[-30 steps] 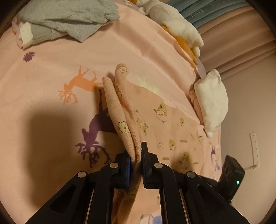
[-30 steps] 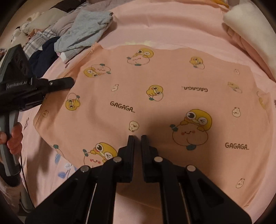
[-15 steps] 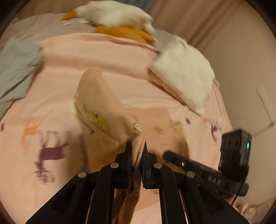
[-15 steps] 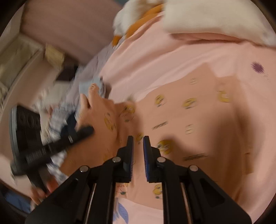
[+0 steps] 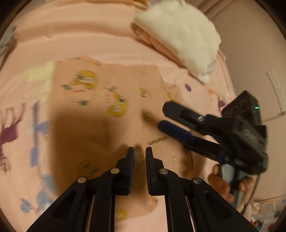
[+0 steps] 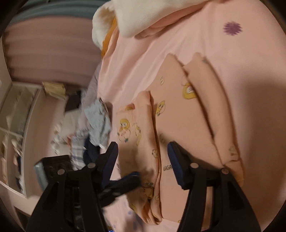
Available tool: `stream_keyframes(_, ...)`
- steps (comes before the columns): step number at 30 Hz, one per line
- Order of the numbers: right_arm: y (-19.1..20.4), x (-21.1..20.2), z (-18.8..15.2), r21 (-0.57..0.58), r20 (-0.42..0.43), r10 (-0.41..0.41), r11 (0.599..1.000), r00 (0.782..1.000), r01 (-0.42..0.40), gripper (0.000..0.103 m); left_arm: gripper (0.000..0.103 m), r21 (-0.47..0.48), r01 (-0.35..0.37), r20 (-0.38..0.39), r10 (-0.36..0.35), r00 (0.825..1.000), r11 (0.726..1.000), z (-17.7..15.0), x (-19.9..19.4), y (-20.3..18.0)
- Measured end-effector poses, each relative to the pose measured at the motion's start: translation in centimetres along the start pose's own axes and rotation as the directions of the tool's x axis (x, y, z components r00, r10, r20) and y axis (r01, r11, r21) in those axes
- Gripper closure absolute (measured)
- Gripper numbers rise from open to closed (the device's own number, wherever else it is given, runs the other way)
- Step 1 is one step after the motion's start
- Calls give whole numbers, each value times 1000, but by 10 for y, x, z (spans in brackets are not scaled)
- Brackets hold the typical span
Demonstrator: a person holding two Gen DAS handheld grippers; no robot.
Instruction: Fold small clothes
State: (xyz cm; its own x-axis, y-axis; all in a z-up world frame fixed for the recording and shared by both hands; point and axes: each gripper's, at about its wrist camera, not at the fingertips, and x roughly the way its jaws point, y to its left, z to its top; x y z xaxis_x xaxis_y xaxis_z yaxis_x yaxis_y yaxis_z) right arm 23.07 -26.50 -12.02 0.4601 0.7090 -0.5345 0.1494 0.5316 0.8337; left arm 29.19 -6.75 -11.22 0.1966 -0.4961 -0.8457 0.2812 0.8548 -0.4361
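Note:
A peach garment (image 5: pixel 107 100) printed with yellow ducks and "GAGAGA" lies on the pink bed sheet (image 5: pixel 89 35). In the right wrist view the garment (image 6: pixel 178 110) has both side flaps folded in over its middle. My left gripper (image 5: pixel 140 153) is shut on a fold of the left flap. In the right wrist view the left gripper (image 6: pixel 137 175) rests at that flap's near edge. My right gripper (image 6: pixel 143 151) hovers over the garment with its jaws opening, and the cloth lies below them unpinched. In the left wrist view the right gripper (image 5: pixel 165 117) comes in from the right.
A white plush pillow (image 5: pixel 178 32) lies at the far side of the bed, also in the right wrist view (image 6: pixel 143 14). A pile of other clothes (image 6: pixel 96 125) sits left of the garment. A person's hand (image 5: pixel 221 187) holds the right gripper's handle.
The left gripper has carried the raised flap across and laid it down over the garment's middle. The right gripper has rolled and gone from shut to open.

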Motion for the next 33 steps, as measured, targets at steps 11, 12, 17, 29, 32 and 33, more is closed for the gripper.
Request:
stream_keyframes(11,34,74,17,-245,-59,-256,941,965,235,48,87,-103,-26,100,36,994,994,-34,-52,70)
stream_keyframes(12,35,75,16,-250,-50,-258,939,965,238,50,87,-119,-13,101,25,995,993,-36,-52,75)
stream_keyframes(17,40,79,10,-317,-50,-245,923,968,218,79,87,-168,20,92,-4,996,986,-44,-50,95)
stream_keyframes(29,39,43,28,-274,38,-204,939,978,207,94,87,-183,39,104,-20,994,982,-44,-52,100)
stream_keyframes(32,48,21,38,-289,90,-211,930,973,228,94,87,-180,52,106,-33,994,982,-40,-50,95)
stream_keyframes(33,50,12,43,-293,112,-221,924,969,244,94,87,-174,55,107,-37,994,983,-38,-49,91)
